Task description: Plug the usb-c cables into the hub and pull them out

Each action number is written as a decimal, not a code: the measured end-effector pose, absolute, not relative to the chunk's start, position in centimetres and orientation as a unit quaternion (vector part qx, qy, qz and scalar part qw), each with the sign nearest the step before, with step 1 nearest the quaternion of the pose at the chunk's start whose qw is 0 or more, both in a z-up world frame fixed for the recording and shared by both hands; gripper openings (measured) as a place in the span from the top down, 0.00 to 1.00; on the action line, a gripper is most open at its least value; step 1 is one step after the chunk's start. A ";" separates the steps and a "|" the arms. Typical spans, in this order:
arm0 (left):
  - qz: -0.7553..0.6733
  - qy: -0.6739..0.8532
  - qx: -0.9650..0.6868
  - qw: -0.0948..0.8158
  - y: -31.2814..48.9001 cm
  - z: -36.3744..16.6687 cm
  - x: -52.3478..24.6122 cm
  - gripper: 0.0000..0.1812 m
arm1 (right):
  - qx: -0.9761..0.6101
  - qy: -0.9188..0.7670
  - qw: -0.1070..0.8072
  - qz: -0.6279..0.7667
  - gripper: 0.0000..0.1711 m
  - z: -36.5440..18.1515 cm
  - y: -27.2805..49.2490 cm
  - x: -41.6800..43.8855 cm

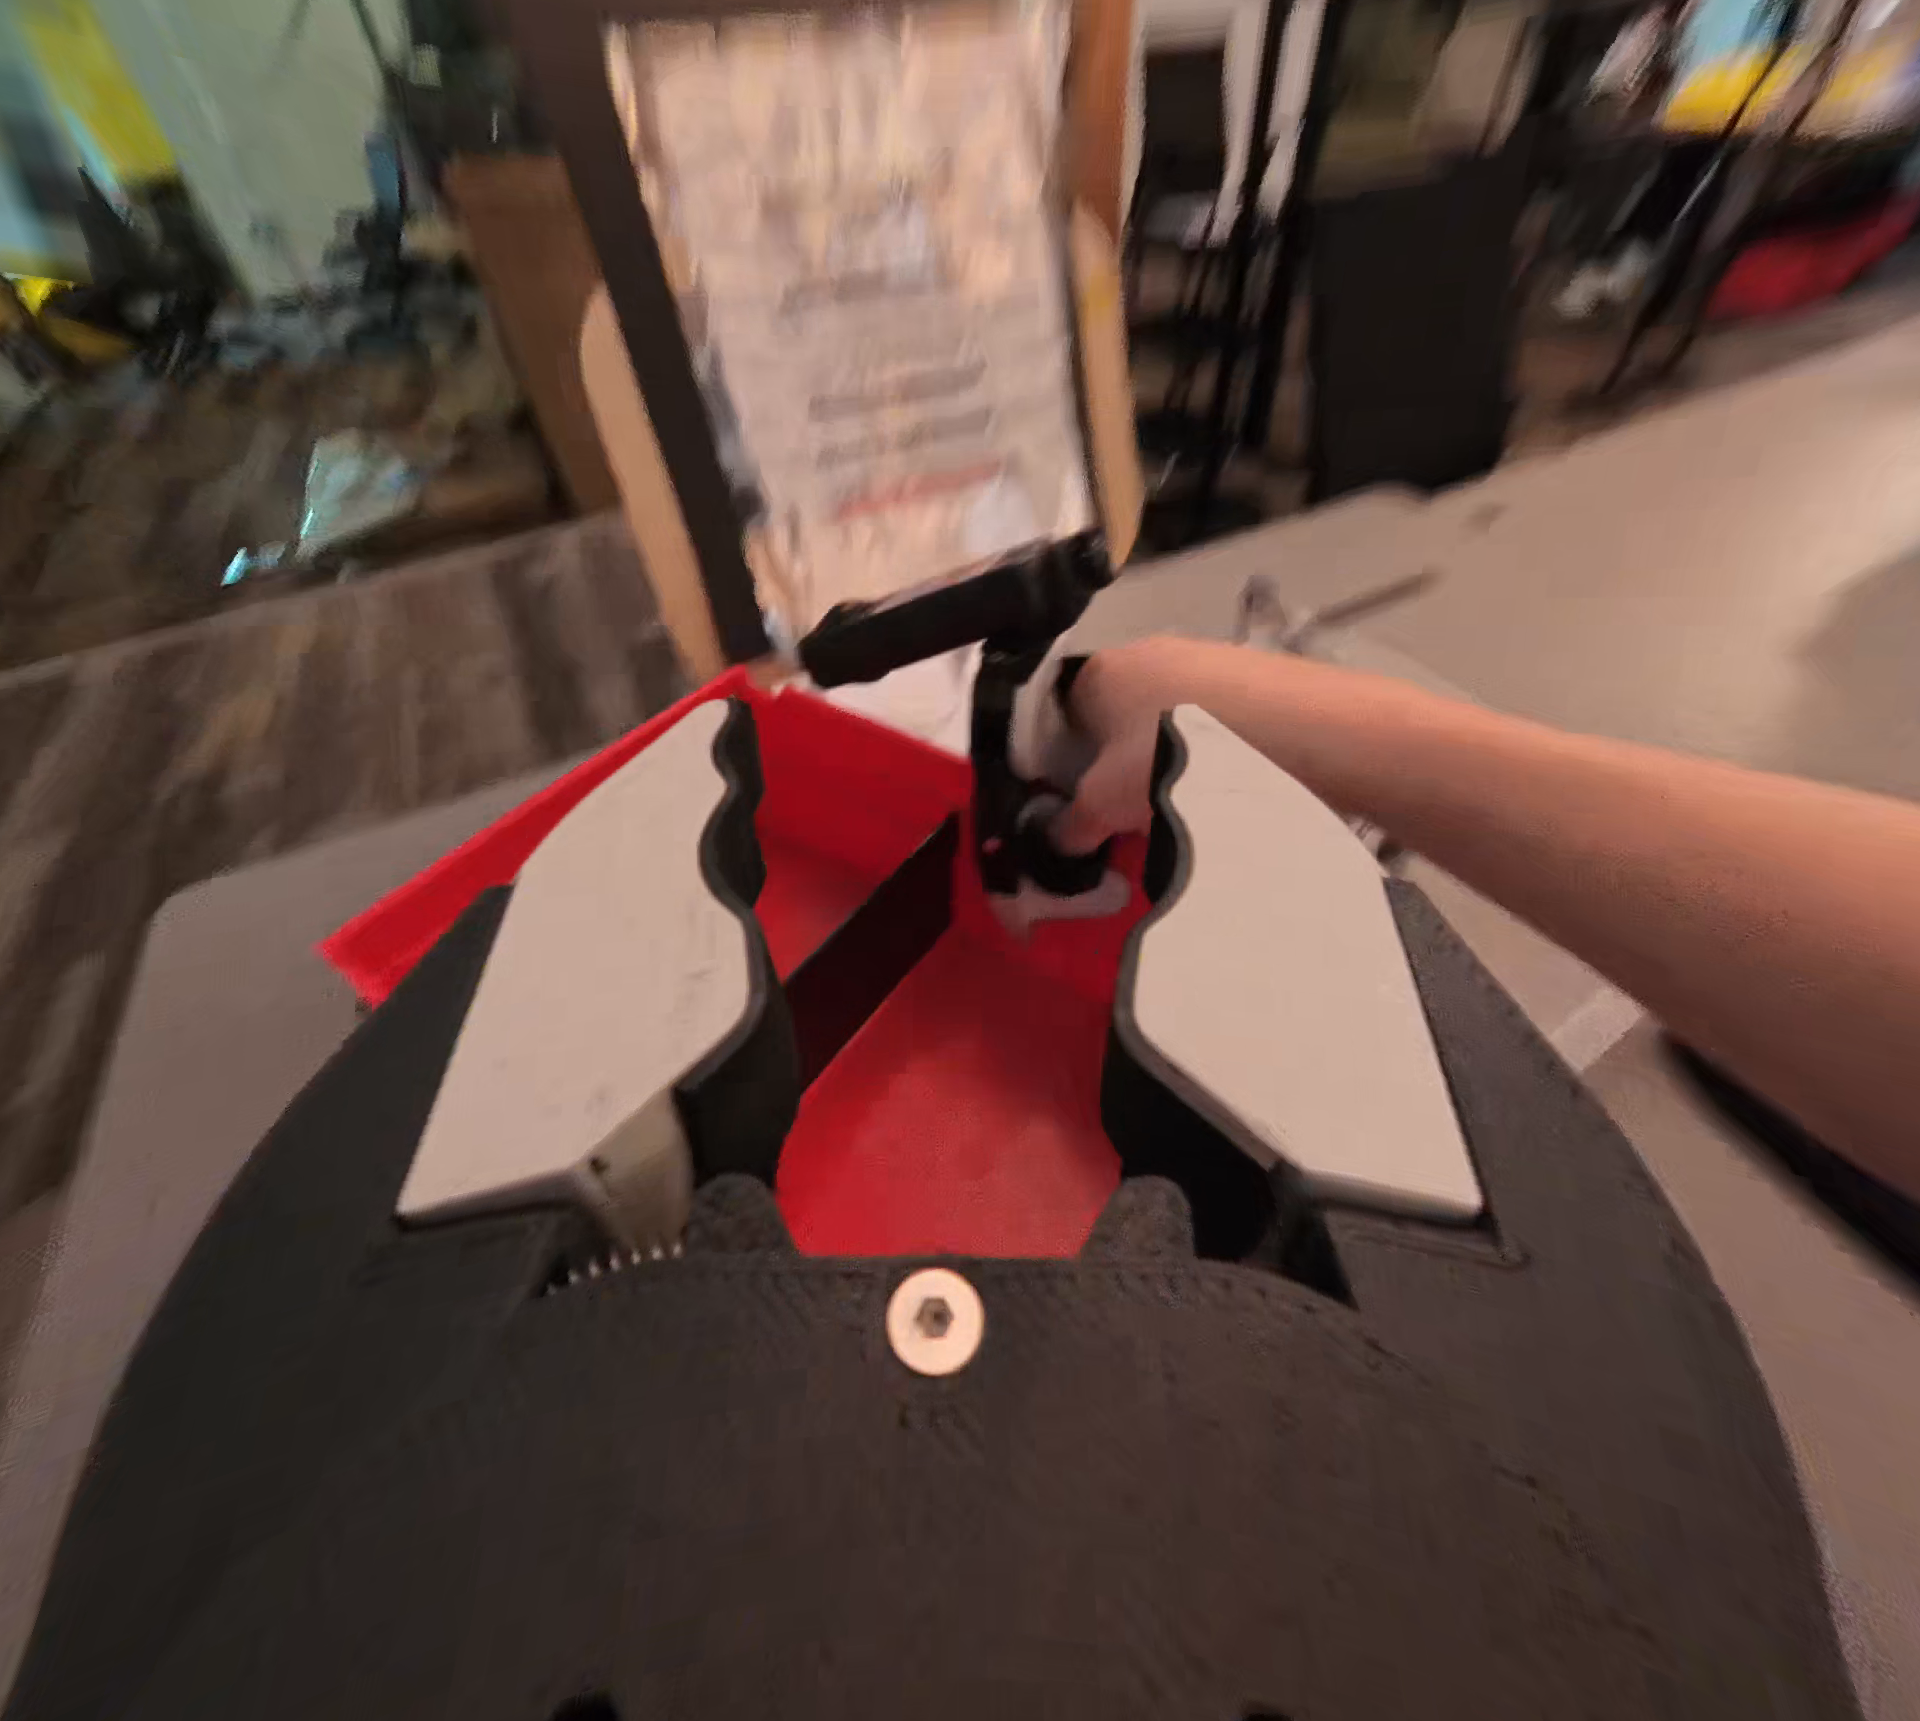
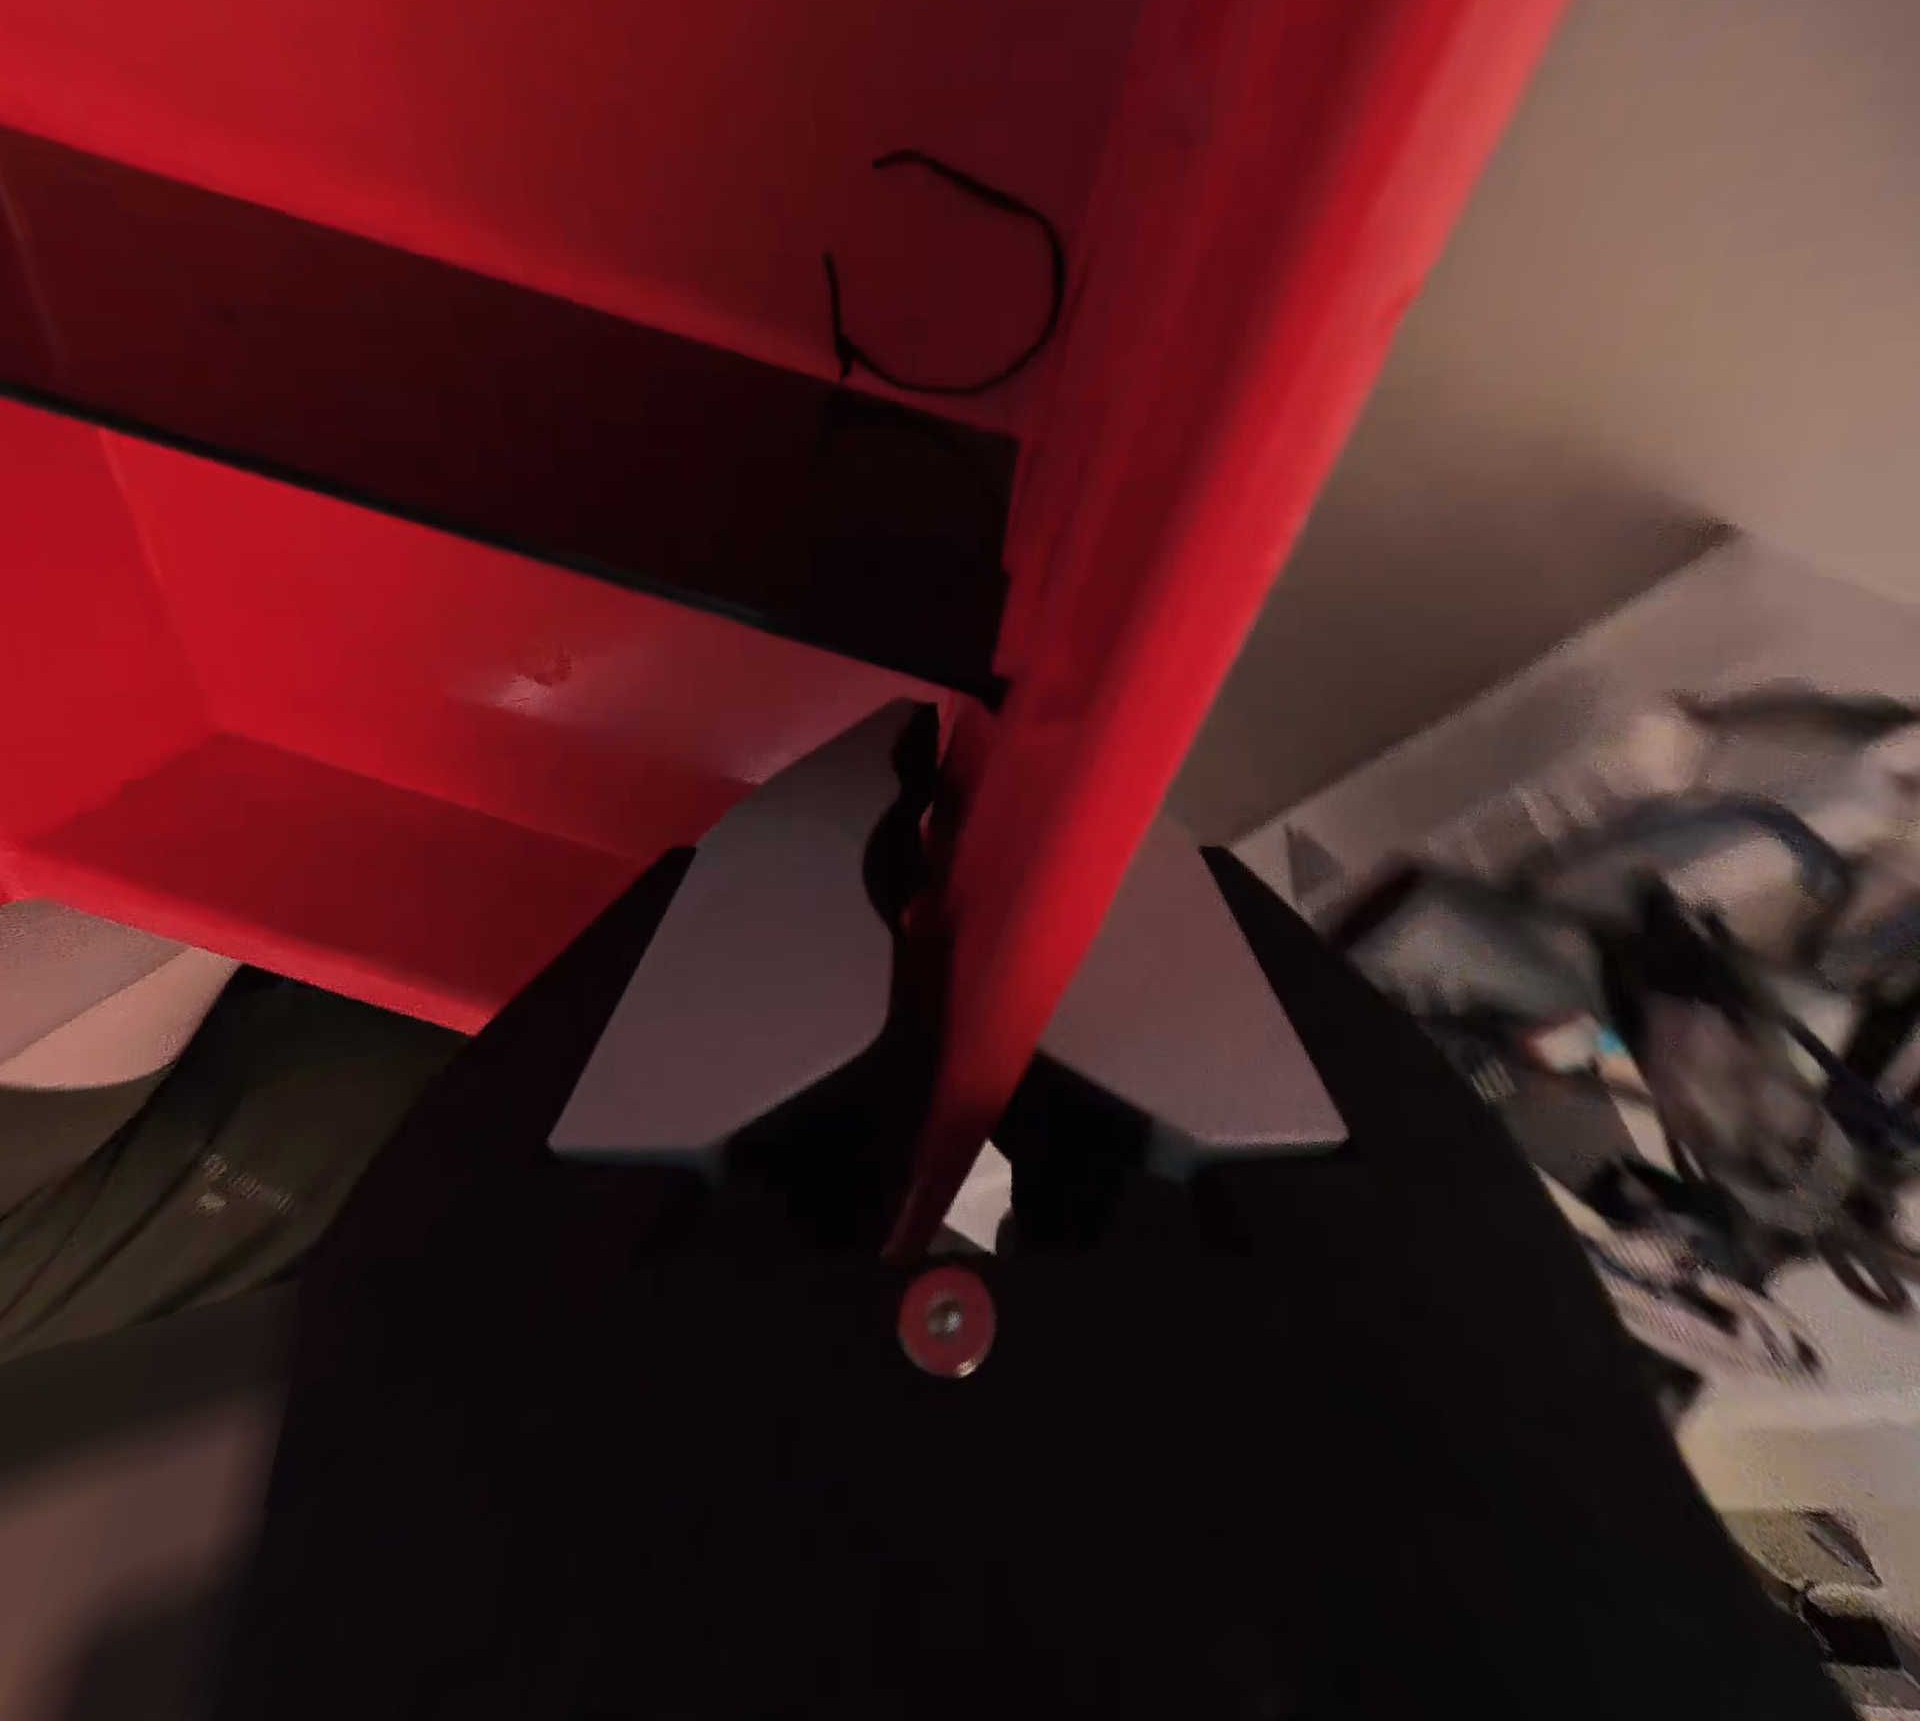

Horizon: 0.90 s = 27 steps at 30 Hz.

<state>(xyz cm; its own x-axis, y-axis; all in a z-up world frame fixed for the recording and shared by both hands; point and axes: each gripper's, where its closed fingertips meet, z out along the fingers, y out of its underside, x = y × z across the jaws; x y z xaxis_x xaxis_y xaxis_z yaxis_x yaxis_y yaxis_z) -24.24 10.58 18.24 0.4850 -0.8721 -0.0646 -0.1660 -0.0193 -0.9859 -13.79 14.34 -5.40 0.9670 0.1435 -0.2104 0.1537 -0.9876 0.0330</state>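
My left gripper (image 1: 951,726) is open and empty, hovering over a red bin (image 1: 935,1131) with a black divider (image 1: 873,933) across it. A person's hand (image 1: 1112,767) holds my right gripper (image 1: 1003,830) at the bin's far right wall. In the right wrist view my right gripper (image 2: 966,767) is shut on the red bin's side wall (image 2: 1195,424), one finger inside and one outside. Inside lie the black divider (image 2: 520,445) and a thin black wire loop (image 2: 1039,258). A blurred tangle of dark cables (image 2: 1714,996) lies on the table to the right. I cannot make out a hub.
A standing sign in a wooden frame (image 1: 862,300) is behind the bin. The grey table (image 1: 1662,528) stretches right, with a few cables (image 1: 1320,611) on it. The person's forearm (image 1: 1558,840) crosses from the right. Dark clothing (image 2: 156,1204) is at lower left.
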 end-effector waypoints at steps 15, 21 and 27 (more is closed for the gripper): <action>-0.490 0.518 -0.644 0.277 3.3 9.8 -14.1 0.54 | 0.946 -0.222 -0.212 -0.102 0.96 14.9 -1.8 13.7; -0.473 0.488 -0.726 0.104 3.0 -1.9 -6.4 0.57 | 0.911 -0.345 -0.208 -0.085 0.96 7.1 -15.2 24.0; -0.330 0.573 -0.742 0.106 0.9 -7.9 -5.5 0.48 | 0.880 -0.440 -0.159 -0.081 0.96 -2.7 -26.3 28.6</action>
<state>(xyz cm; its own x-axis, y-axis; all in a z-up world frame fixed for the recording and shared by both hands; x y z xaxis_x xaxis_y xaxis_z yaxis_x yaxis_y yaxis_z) -5.55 0.89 -7.88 0.1246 -0.9213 0.3683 -0.7810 -0.3200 -0.5363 28.55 -26.35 -2.72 0.5994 -0.7492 -0.2818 -0.8004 -0.5617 -0.2092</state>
